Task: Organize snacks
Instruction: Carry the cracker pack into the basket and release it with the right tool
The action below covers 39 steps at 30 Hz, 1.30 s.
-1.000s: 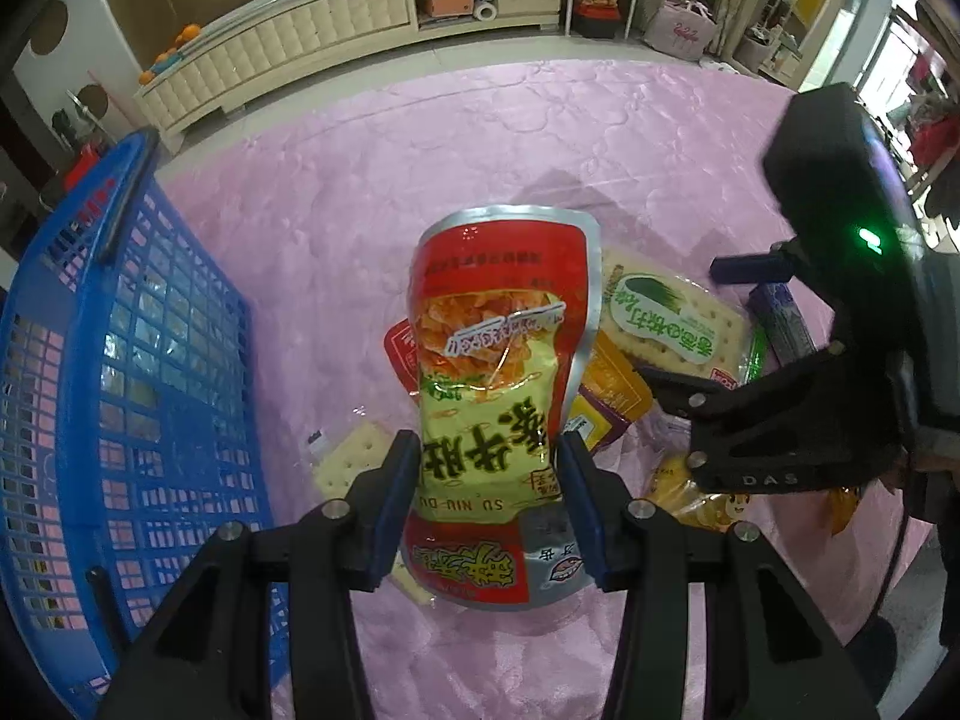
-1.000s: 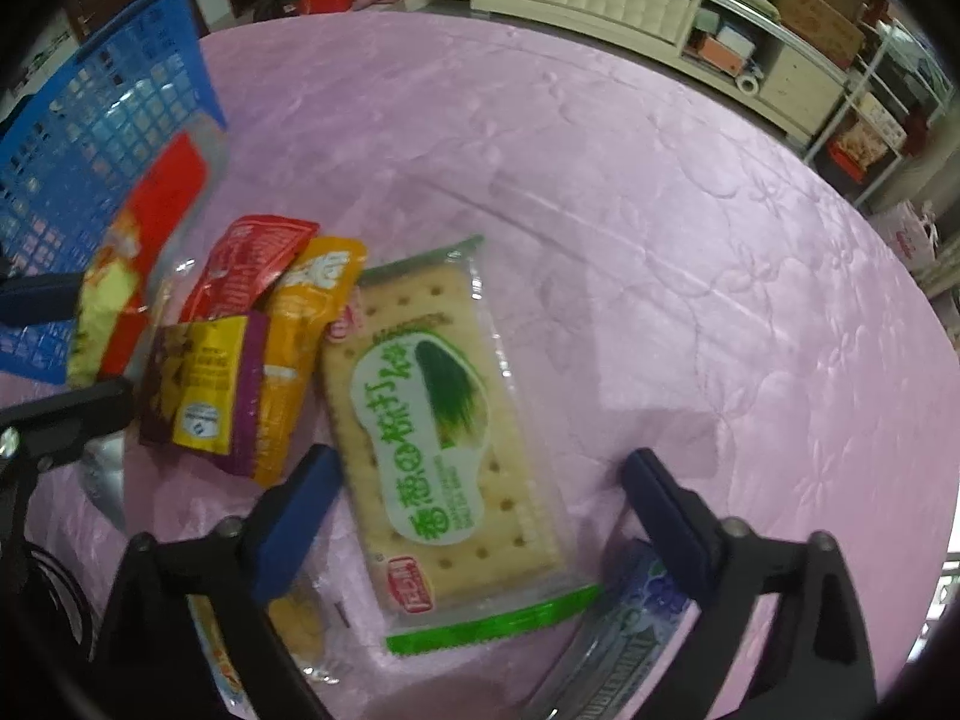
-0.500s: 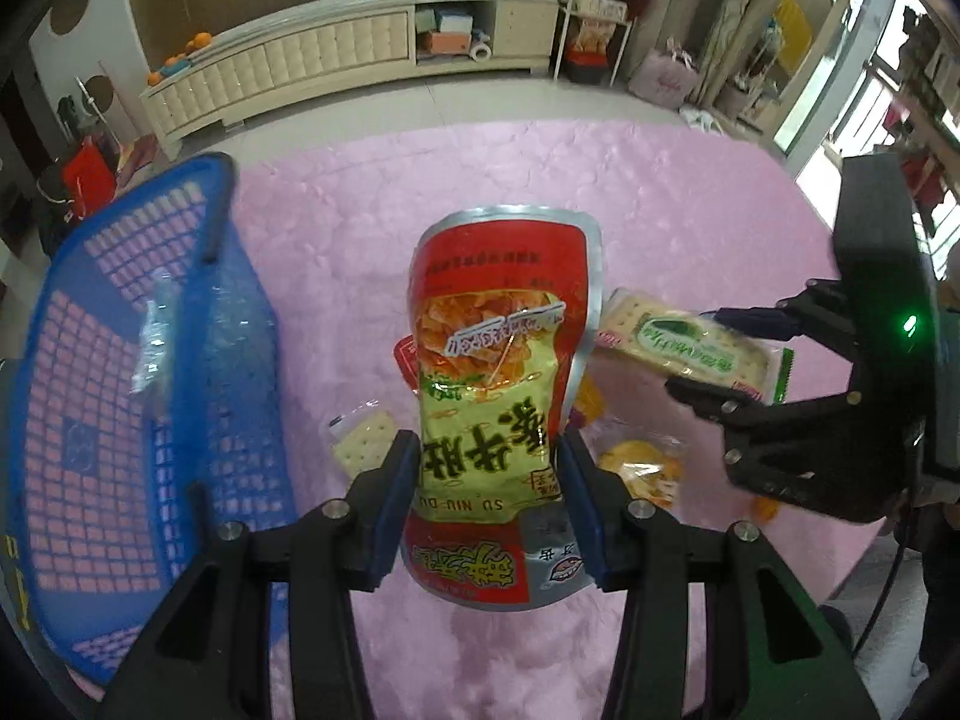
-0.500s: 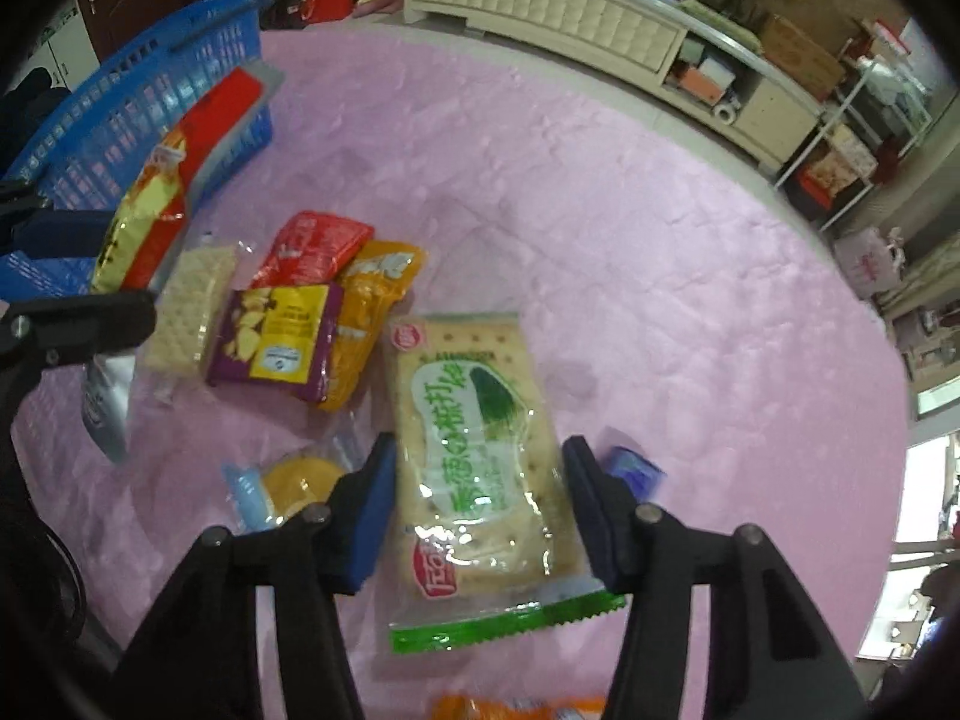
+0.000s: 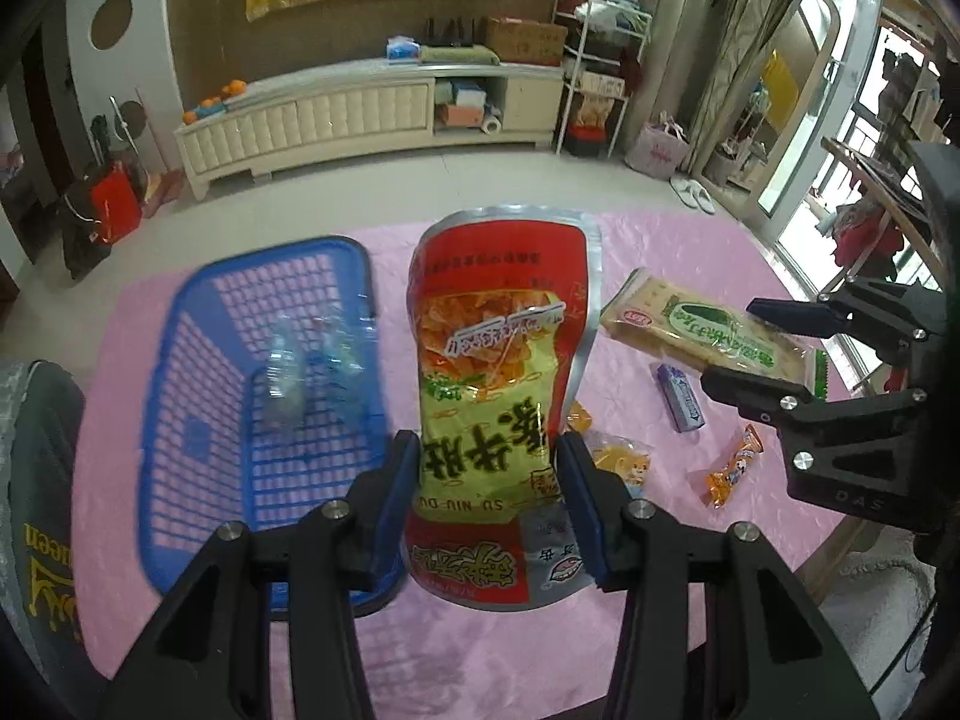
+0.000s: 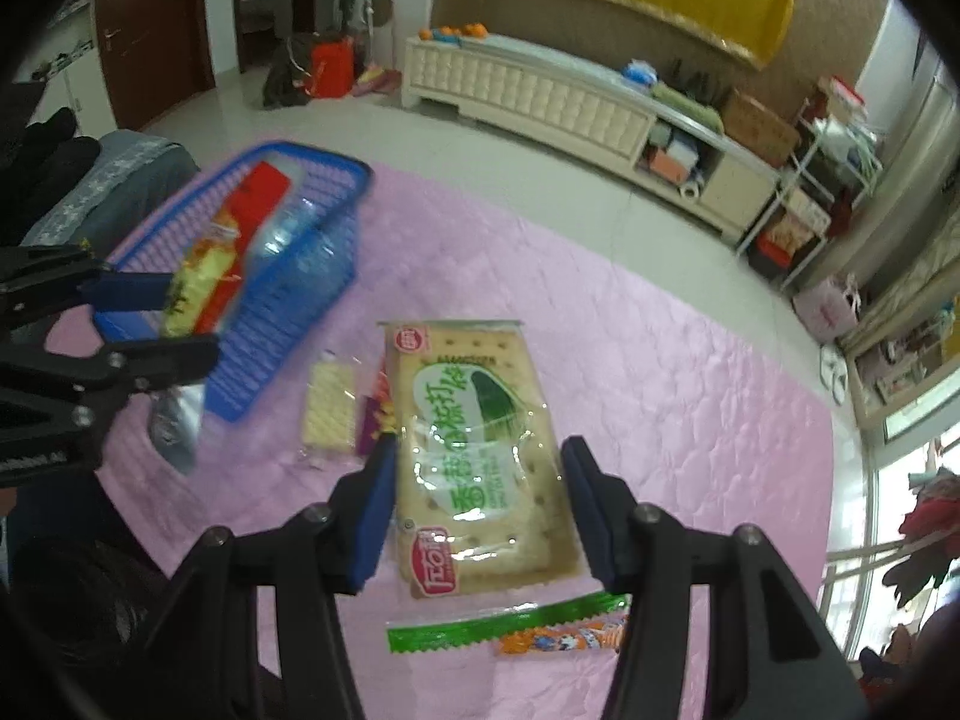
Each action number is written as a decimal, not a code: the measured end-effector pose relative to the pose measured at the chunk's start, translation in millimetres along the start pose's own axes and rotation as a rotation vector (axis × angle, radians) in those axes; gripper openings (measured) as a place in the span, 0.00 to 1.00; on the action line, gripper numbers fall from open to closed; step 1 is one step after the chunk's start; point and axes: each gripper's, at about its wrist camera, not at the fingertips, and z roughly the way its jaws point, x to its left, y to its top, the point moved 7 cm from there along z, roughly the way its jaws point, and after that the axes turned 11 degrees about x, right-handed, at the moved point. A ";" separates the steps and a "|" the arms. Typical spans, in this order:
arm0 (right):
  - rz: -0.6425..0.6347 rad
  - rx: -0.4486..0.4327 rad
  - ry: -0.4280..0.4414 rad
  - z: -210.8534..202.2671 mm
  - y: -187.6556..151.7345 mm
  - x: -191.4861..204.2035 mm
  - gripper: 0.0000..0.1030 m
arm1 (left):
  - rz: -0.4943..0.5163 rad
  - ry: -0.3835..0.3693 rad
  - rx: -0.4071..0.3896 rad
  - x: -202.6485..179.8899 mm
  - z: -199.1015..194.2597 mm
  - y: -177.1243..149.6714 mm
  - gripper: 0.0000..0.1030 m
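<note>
Snacks mid-transfer: red-and-yellow snack pouch [image 5: 498,396] clamped in left tongs [image 5: 489,495] at centre frame, just right of the blue basket [image 5: 180,396]. Green-labelled cracker pack [image 6: 480,456] pinched in right tongs [image 6: 480,510], lifted off the pink bench [image 6: 660,396]. Next: carry both over the basket, then release. Legible: "SU NIU DU", probably; the rest Chinese characters.

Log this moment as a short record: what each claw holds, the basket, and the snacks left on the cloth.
left claw: shut on chip bag, lifted
right claw: shut on cracker pack, lifted
basket: blue, on pink cloth, clear wrapper inside
left on cloth: blue pack, orange stick, small cracker, a few others
</note>
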 end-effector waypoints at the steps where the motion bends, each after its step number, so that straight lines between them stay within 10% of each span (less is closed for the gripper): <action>1: -0.007 -0.009 0.001 -4.8 4.8 6.9 0.57 | -0.007 0.003 -0.007 7.5 -6.6 -2.2 0.44; 15: -0.143 -0.046 0.074 -6.5 63.3 91.3 0.57 | -0.127 0.105 -0.028 129.2 -44.7 -16.9 0.44; 39: -0.607 0.062 0.141 93.7 88.4 210.7 0.57 | -0.181 0.189 0.089 193.0 -21.2 -50.1 0.44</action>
